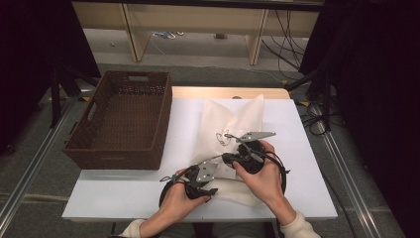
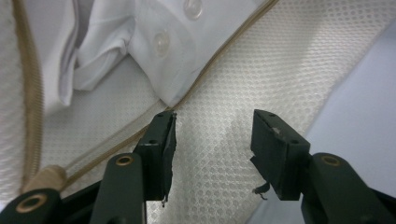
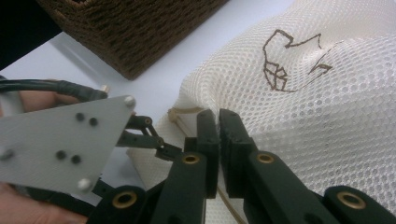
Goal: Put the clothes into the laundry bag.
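- A cream mesh laundry bag (image 1: 233, 124) lay on the white table (image 1: 124, 191), just right of a brown wicker basket (image 1: 124, 119) that stood at the table's left edge.
- The bag's long axis ran from the person's side toward the far edge of the table; its far end rose in crumpled peaks, and its near end lay flat between the two hands.
- A dark line drawing (image 3: 285, 58) was printed on the mesh, facing up.
- In the left gripper view a tan zipper (image 2: 32, 93) ran along the bag's opening, and a white buttoned shirt (image 2: 154, 42) lay inside it, its buttons facing up.
- The left gripper (image 1: 200, 183) sat at the near end of the bag, its jaws released and standing apart over the mesh by the zipper, with no pad pressing on the fabric.
- The right gripper (image 1: 230, 158) was just beyond the left one, further up the bag; its jaws were clenched almost together on a fold of the mesh near the zipper edge.
- Both hands (image 1: 262, 173) gripped the tools from the bottom of the high view, close beside each other.
- The grey plate (image 3: 56, 140) of the left gripper showed close by in the right gripper view.
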`<action>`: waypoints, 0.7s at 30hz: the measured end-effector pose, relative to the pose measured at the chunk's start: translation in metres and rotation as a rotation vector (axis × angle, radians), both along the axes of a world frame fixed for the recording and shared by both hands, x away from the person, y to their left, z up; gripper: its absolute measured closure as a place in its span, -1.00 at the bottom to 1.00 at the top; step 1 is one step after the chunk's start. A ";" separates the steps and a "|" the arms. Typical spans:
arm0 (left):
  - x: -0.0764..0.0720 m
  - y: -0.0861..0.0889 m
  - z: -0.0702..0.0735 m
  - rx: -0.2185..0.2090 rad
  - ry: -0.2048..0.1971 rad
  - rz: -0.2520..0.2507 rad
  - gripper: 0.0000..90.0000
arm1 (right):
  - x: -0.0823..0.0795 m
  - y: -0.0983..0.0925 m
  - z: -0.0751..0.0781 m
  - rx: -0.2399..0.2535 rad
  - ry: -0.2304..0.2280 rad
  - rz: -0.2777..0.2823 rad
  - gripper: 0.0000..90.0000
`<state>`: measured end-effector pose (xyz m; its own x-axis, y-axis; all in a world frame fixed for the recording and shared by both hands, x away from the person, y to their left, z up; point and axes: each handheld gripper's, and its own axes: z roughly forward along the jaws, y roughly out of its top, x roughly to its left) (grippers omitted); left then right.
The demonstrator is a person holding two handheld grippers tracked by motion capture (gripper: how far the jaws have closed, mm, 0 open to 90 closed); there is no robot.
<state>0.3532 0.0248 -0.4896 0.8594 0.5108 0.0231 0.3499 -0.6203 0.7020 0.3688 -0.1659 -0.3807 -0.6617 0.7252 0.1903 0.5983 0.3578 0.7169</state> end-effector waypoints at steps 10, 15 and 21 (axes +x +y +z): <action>0.012 0.004 0.001 -0.014 0.075 -0.008 0.35 | -0.002 0.002 -0.001 0.013 -0.005 -0.026 0.96; 0.015 0.005 0.000 -0.033 0.088 -0.011 0.56 | -0.001 0.002 -0.001 0.011 -0.013 -0.016 0.96; 0.012 0.001 0.001 -0.003 0.063 -0.010 0.78 | 0.000 0.002 -0.001 -0.013 -0.010 0.016 0.96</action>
<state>0.3647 0.0261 -0.4888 0.8644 0.5018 -0.0330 0.3872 -0.6223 0.6804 0.3690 -0.1640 -0.3816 -0.6749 0.7169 0.1746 0.5856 0.3765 0.7179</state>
